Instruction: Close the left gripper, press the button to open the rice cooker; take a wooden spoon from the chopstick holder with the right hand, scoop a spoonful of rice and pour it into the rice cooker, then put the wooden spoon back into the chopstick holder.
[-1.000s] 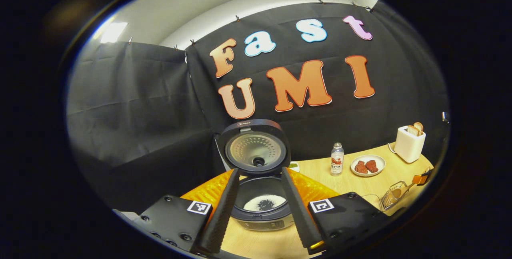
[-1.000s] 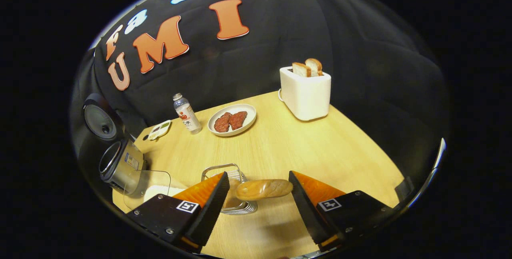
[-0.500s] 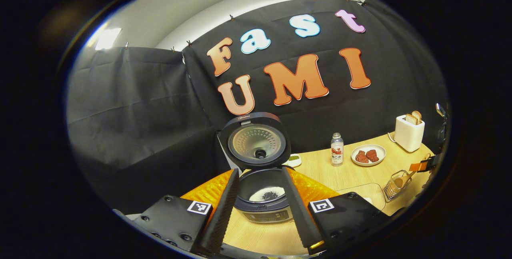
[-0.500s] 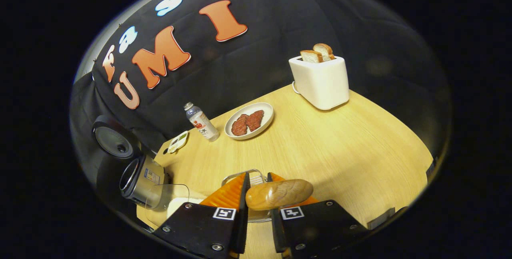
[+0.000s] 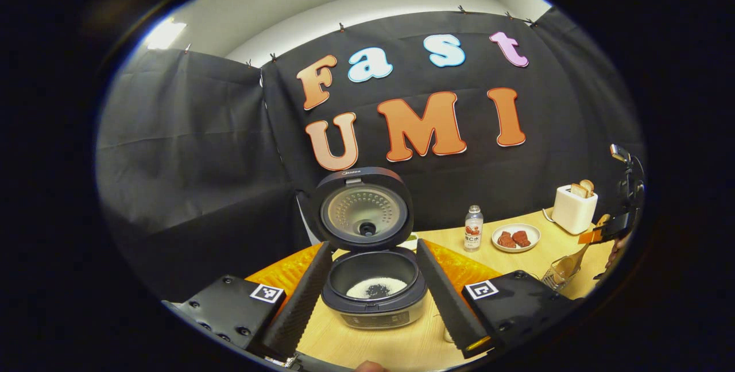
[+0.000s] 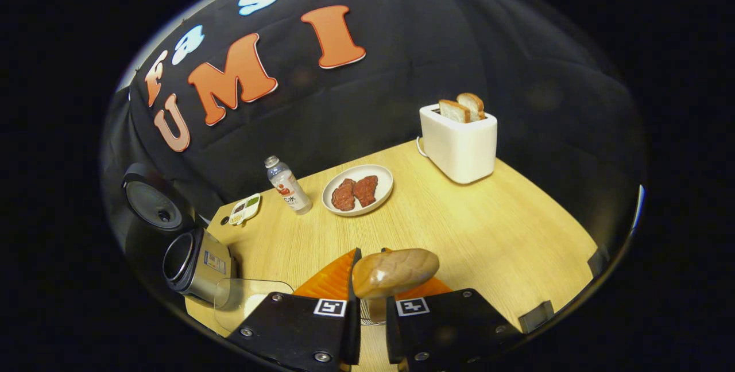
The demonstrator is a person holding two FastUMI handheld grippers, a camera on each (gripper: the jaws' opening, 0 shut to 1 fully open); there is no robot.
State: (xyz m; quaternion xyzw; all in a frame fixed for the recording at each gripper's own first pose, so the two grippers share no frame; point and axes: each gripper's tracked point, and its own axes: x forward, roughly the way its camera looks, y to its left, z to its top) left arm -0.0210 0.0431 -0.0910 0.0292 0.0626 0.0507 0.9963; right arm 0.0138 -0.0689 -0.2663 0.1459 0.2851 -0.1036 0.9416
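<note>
The rice cooker [image 5: 374,297] stands with its lid [image 5: 364,208] raised; white rice with dark grains lies in the pot. My left gripper [image 5: 373,245] is open, its fingers apart on either side of the cooker and short of it. My right gripper [image 6: 371,254] is shut on the wooden spoon [image 6: 395,271], whose rounded end sticks out over the fingers. In the left gripper view the right gripper [image 5: 606,229] holds the spoon [image 5: 577,256] slanting up from the wire chopstick holder [image 5: 556,274]. The cooker [image 6: 192,260] lies at the far left of the right gripper view.
A clear container of rice [image 6: 247,302] sits beside the cooker. On the wooden table [image 6: 471,228] stand a small bottle [image 6: 289,185], a plate of meat [image 6: 357,190], a white toaster with bread [image 6: 459,142] and a small dish [image 6: 244,209].
My right gripper went from open to shut on the spoon and has lifted a little. My left gripper drew back from the cooker and its fingers spread wider.
</note>
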